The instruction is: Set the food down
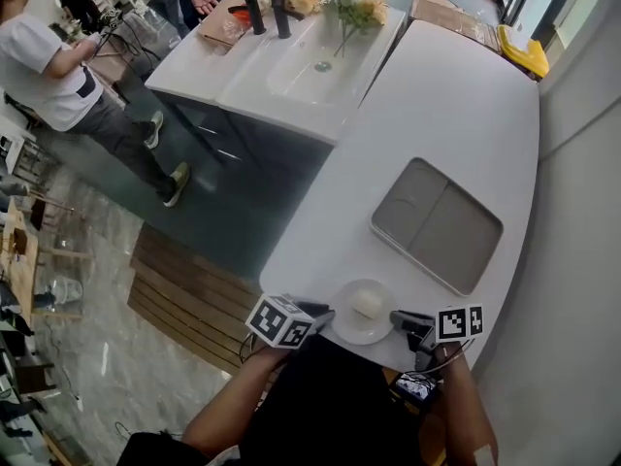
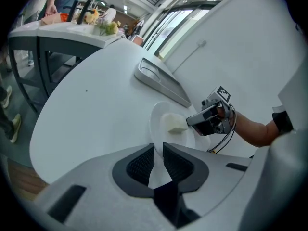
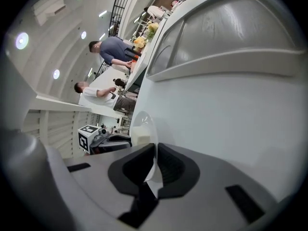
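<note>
A small white plate [image 1: 347, 330] carries a pale block of food [image 1: 367, 303] at the near edge of the white counter [image 1: 456, 105]. My left gripper [image 1: 325, 316] is shut on the plate's left rim, and my right gripper [image 1: 396, 319] is shut on its right rim. In the left gripper view the plate [image 2: 158, 121] runs into the jaws of the left gripper [image 2: 159, 151], with the food [image 2: 174, 123] and the right gripper [image 2: 193, 121] beyond. In the right gripper view the thin rim of the plate [image 3: 143, 121] sits between the pads of the right gripper [image 3: 155, 154], and the left gripper [image 3: 121, 139] is opposite.
A grey rectangular tray [image 1: 437, 223] lies on the counter beyond the plate. Farther off, a white sink unit [image 1: 310, 66] holds black taps [image 1: 268, 14] and flowers [image 1: 355, 8]. People [image 1: 58, 76] stand at the far left. A wooden platform [image 1: 184, 294] lies on the floor left of the counter.
</note>
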The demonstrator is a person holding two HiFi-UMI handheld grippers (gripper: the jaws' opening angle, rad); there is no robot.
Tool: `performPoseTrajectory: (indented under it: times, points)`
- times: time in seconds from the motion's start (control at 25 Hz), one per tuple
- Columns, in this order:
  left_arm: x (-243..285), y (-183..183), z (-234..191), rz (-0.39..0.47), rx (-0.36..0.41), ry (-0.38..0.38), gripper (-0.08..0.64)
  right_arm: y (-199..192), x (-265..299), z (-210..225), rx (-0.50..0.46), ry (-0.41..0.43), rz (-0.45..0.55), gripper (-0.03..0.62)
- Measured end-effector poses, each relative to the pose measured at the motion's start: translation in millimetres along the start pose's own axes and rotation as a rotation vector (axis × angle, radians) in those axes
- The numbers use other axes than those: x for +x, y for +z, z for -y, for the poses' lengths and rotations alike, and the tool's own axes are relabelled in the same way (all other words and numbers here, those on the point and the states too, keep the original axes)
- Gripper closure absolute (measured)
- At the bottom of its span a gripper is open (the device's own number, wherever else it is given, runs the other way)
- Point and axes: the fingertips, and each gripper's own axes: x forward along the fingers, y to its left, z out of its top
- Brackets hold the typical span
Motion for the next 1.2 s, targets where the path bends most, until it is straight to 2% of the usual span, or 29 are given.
performPoseTrajectory:
  times: [0.32,0.56,0.76,0.96,1.2]
  points:
    - [0,43,6,0.03,0.11,-0.041,0.508,22,-23,-9,0.029,-0.004,0.14,0.574]
    - [22,99,33,0.028,0.237,-0.097,0.508,48,-71,2,0.039,-0.042,0.282,0.574]
    - [48,147,58,0.014,0.317,-0.11,0.508,76,-115,17,0.042,-0.068,0.361,0.574]
    - [76,194,70,0.012,0.352,-0.082,0.508,113,-144,37,0.039,-0.061,0.408,0.574]
    - [114,234,68,-0.009,0.354,-0.029,0.508,150,-161,72,0.048,-0.079,0.41,0.572]
